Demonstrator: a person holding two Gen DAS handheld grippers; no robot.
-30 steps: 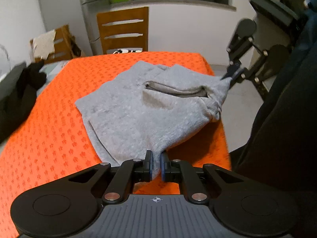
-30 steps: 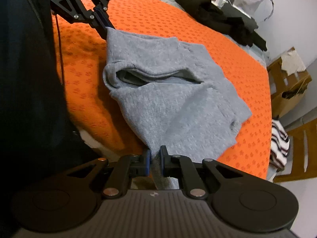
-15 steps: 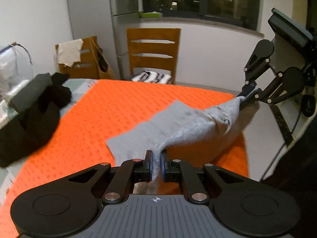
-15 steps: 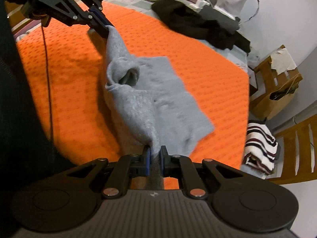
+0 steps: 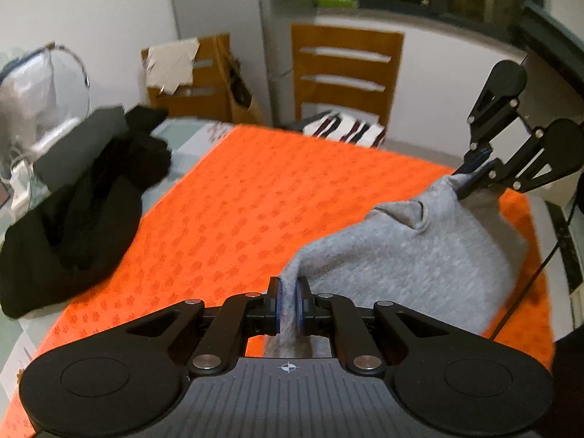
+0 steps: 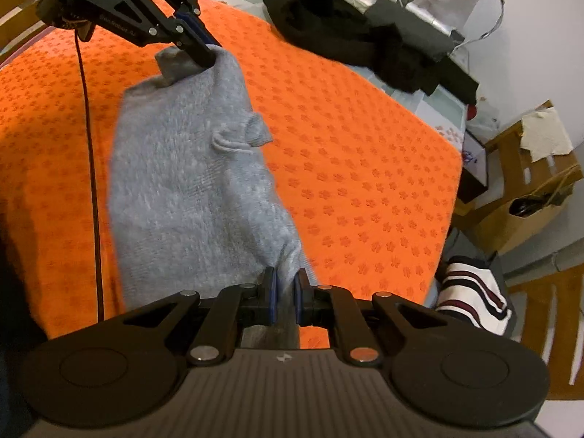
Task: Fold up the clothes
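A grey knit garment [image 5: 412, 252] hangs stretched between my two grippers above the orange patterned table cover [image 5: 237, 211]. My left gripper [image 5: 289, 304] is shut on one corner of it. My right gripper [image 6: 285, 301] is shut on the opposite corner. In the left wrist view the right gripper [image 5: 474, 168] shows at the upper right, pinching the cloth. The right wrist view has the left gripper [image 6: 204, 49] at the upper left, clamped on the garment [image 6: 189, 182]. The cloth sags in folds between them, with a small bunched pleat near its middle.
A heap of black clothes [image 5: 84, 197] lies at the left side of the table. A striped folded garment [image 5: 346, 129] rests on a wooden chair [image 5: 346, 69] beyond the far edge. A box with paper [image 5: 189, 73] and a plastic bag [image 5: 33, 95] stand behind.
Both grippers have lifted the grey garment off the table and carried it sideways; it lay spread flat a second ago and now hangs bunched between them.
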